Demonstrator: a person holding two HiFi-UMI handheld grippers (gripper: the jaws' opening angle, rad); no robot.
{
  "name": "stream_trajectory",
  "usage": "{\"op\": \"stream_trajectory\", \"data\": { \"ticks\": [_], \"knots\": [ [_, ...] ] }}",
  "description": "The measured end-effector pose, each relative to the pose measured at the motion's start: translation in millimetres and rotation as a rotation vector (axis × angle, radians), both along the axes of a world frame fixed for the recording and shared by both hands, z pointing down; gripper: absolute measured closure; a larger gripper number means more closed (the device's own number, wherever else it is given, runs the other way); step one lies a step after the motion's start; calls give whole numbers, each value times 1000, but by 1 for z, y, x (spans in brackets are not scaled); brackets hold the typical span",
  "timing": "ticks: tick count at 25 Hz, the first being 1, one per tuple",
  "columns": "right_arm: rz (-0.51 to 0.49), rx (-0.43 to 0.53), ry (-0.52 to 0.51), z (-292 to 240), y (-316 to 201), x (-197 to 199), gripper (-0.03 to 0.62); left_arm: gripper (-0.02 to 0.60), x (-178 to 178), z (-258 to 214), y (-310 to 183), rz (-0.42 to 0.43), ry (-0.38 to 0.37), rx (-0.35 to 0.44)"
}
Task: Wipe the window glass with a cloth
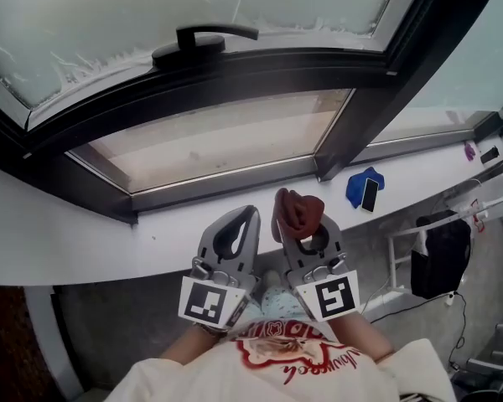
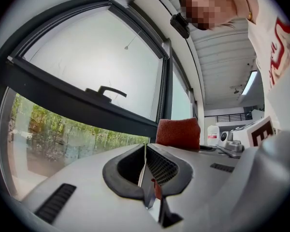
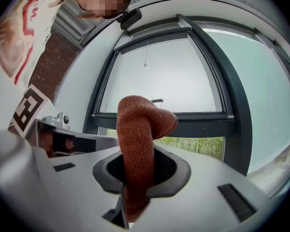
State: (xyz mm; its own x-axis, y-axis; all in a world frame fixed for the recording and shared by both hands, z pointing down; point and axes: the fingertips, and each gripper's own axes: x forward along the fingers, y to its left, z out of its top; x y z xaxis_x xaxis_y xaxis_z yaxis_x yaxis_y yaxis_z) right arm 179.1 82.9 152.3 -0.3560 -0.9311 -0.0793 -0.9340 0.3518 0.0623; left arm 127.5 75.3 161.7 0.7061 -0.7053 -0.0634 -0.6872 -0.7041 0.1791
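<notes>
Overhead, in the head view, the frosted upper window glass (image 1: 109, 15) is filling the top left, with a black lever handle (image 1: 203, 42) sitting on the dark sash frame beneath it. A lower clear pane (image 1: 218, 136) is lying under that frame, and the white sill (image 1: 67, 233) is running along below it.

The left gripper (image 1: 250, 216) is pointing up toward the sill, its marker cube (image 1: 211, 301) near the person's shirt. In the left gripper view the left gripper (image 2: 145, 151) is showing its jaws drawn together to a thin slit, with nothing between them.

Just beside it, the right gripper (image 1: 306, 229) is pinching a rust-red cloth (image 1: 298, 210). The cloth is bunching above the jaw tips and overlapping the sill's near edge. In the right gripper view the right gripper (image 3: 137, 166) is clamping the cloth's (image 3: 137, 129) lower end, and the free end is standing upright and curling over to the right. The window is showing beyond it, and the cloth is not lying against the glass. From the left gripper view the cloth (image 2: 179, 132) is appearing as a red block past the jaws.

Further right on the sill, a blue item (image 1: 366, 188) is lying with a dark phone on it. Lower right, a dark garment (image 1: 440, 254) is hanging on a white rack.
</notes>
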Motion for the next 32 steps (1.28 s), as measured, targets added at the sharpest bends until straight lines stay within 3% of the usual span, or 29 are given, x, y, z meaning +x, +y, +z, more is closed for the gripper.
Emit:
{"op": "stream_trajectory", "data": {
  "ticks": [6, 11, 17, 25, 29, 32],
  "knots": [
    [15, 65, 201, 8, -25, 56, 510, 560, 27, 12, -10, -18, -24, -12],
    [-31, 93, 344, 21, -63, 112, 510, 560, 75, 19, -42, -75, -52, -14],
    [-96, 127, 451, 22, -96, 169, 510, 560, 138, 4, -70, -163, -5, 23],
    [-142, 281, 840, 31, -124, 193, 510, 560, 161, 11, -72, -182, -18, -2],
    [-142, 276, 906, 38, -147, 197, 510, 560, 166, 14, -77, -175, -22, -9],
    [-74, 308, 1038, 38, -170, 201, 510, 560, 169, 11, -83, -164, -28, 5]
  ]
}}
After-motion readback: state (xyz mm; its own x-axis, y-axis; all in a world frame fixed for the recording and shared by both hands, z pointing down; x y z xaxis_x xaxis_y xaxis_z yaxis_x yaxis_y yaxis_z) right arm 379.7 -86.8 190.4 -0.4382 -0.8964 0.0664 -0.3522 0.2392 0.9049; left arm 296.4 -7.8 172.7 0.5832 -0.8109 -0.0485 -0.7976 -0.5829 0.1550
